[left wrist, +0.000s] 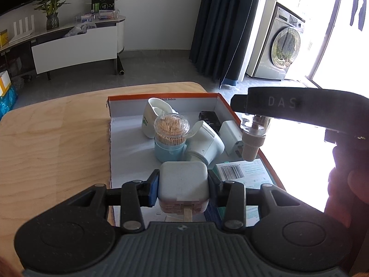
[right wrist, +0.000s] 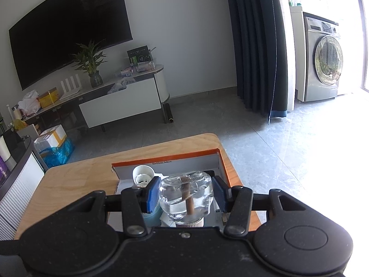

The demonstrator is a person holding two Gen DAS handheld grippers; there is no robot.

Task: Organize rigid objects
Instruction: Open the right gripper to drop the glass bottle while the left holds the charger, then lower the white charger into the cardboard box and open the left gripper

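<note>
My left gripper [left wrist: 183,188] is shut on a white square-lidded jar [left wrist: 183,182] and holds it over the near part of an orange-rimmed cardboard box [left wrist: 161,97]. My right gripper [right wrist: 186,196] is shut on a clear glass bottle [right wrist: 186,196] with a beige cap, held upside down above the box's right side; the bottle also shows in the left wrist view [left wrist: 252,138]. In the box are a toothpick holder [left wrist: 170,138], two white cups [left wrist: 154,117], a black block [left wrist: 211,118], a white adapter [left wrist: 230,133] and a barcode packet [left wrist: 242,173].
The box sits on a wooden table [left wrist: 57,138], whose left half is bare wood. Beyond the table are grey floor, a TV cabinet [right wrist: 120,106], a dark curtain [right wrist: 256,46] and a washing machine [right wrist: 322,64].
</note>
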